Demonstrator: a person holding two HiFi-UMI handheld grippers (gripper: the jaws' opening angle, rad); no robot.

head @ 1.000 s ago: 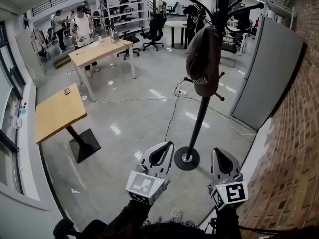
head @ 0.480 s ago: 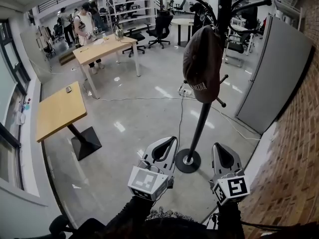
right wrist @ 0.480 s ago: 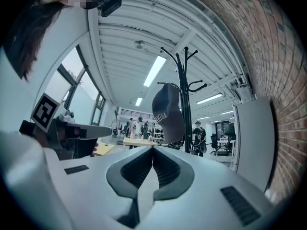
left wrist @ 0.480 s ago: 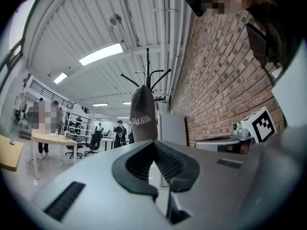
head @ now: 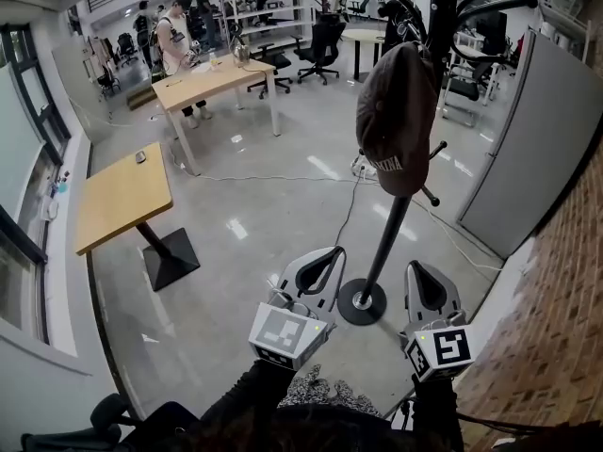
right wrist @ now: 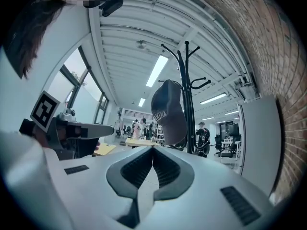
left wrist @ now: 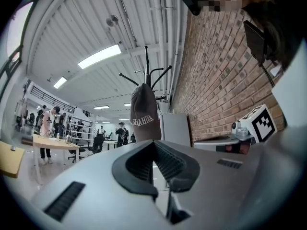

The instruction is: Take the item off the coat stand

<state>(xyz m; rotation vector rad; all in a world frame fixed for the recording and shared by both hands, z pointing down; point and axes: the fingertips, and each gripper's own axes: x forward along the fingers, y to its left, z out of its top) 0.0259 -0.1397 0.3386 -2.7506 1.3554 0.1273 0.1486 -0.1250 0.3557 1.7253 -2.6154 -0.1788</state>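
The dark cap (head: 396, 125) is hung from an upper hook of the coat stand (head: 394, 243), at one o'clock from the left gripper (head: 325, 257) and twelve o'clock from the right gripper (head: 419, 273) in the head view, well apart from both. Both grippers are closed and empty. One should be opened before the cap is reached, and the cap should be pinched by its lower edge and lifted clear of the hook, not dragged sideways.
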